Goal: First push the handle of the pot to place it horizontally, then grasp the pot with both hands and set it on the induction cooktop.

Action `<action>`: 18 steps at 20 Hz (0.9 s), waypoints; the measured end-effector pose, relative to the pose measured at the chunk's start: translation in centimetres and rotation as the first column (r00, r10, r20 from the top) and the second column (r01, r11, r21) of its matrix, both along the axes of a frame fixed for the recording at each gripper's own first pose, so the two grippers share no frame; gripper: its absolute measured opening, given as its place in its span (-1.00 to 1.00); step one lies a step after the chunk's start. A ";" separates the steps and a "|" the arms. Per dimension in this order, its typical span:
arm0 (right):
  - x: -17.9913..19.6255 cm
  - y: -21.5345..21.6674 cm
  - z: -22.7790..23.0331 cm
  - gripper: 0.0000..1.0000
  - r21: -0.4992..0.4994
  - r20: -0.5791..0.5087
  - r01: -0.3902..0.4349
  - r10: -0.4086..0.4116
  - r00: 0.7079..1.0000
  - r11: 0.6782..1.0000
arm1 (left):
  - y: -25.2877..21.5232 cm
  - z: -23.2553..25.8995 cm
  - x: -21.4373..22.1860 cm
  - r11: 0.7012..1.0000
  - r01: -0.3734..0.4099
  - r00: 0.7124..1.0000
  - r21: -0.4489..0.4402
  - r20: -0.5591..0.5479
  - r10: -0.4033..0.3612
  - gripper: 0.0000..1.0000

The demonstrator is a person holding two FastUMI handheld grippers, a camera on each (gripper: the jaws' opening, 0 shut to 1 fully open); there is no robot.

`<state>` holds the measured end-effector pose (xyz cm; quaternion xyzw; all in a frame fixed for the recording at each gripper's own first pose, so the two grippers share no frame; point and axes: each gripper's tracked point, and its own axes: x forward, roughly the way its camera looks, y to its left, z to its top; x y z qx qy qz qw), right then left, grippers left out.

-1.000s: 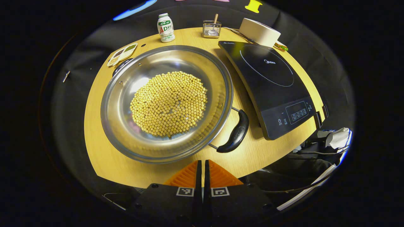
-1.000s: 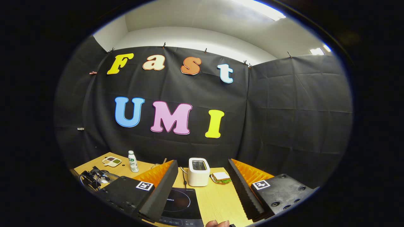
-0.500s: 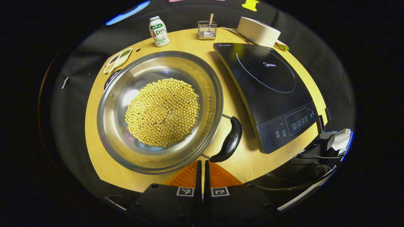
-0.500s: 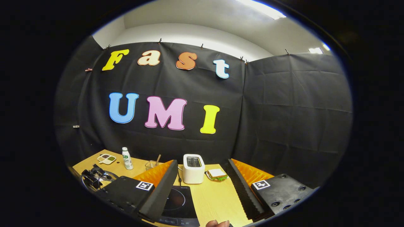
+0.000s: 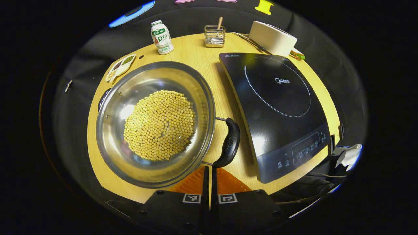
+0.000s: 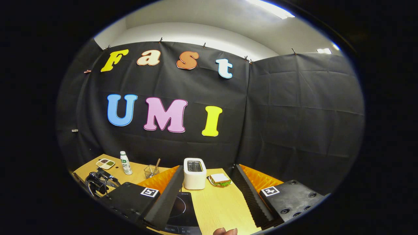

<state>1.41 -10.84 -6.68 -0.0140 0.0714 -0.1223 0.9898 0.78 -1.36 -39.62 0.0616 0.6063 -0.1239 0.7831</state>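
Here, steel pot [image 5: 111, 130] brims with yellow beans — left jaws closed, right jaws spread, both empty.

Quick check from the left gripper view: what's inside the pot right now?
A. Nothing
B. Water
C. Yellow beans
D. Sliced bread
C. A heap of small round yellow beans covers the bottom of the steel pot, which sits on the table beside the cooktop.

Pot [image 5: 153, 124] far handle [image 5: 104, 97] mostly hidden behind rim
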 end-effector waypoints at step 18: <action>0.9 -2.1 -2.1 0.95 -0.030 -0.056 0.039 -0.041 0.998 0.999 | -3.3 -0.6 8.6 0.995 -0.095 0.994 -0.012 0.047 0.095 -0.89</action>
